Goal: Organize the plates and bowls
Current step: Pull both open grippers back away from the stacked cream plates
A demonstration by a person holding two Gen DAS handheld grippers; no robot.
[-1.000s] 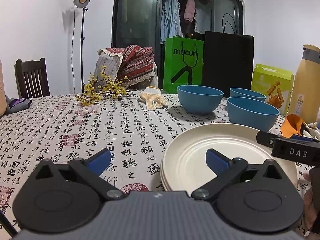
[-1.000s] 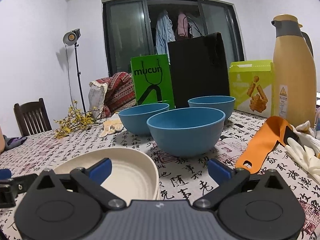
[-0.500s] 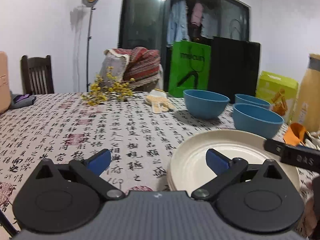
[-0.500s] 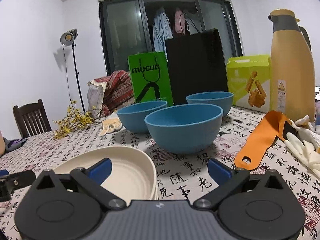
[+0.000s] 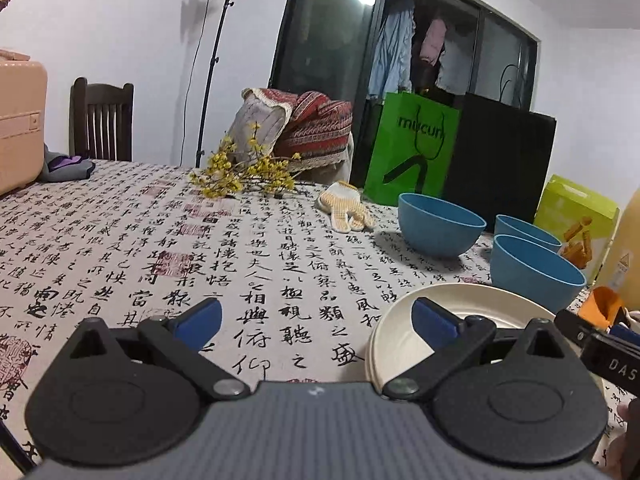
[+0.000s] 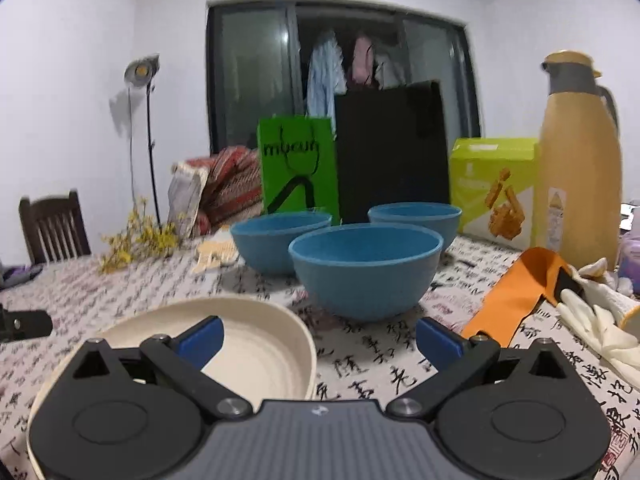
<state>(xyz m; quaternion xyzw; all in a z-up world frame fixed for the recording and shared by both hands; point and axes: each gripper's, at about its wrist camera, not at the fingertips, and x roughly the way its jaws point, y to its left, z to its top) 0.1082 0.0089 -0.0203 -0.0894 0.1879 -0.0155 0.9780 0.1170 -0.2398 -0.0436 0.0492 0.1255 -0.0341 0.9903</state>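
Both tools are wide open and hold nothing: the left tool (image 5: 314, 322) hangs over the counter (image 5: 160, 240) beside the stacked cream plates (image 5: 396, 344), the right tool (image 6: 318, 338) faces the nearest blue bowl (image 6: 366, 276). Two more bowls (image 6: 280, 240) sit just behind it. I'd straddle that near rim squarely, close gently, then nest it

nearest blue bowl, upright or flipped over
Upright: the nearest blue bowl shows its open rim on top, rounded base on the tablecloth.
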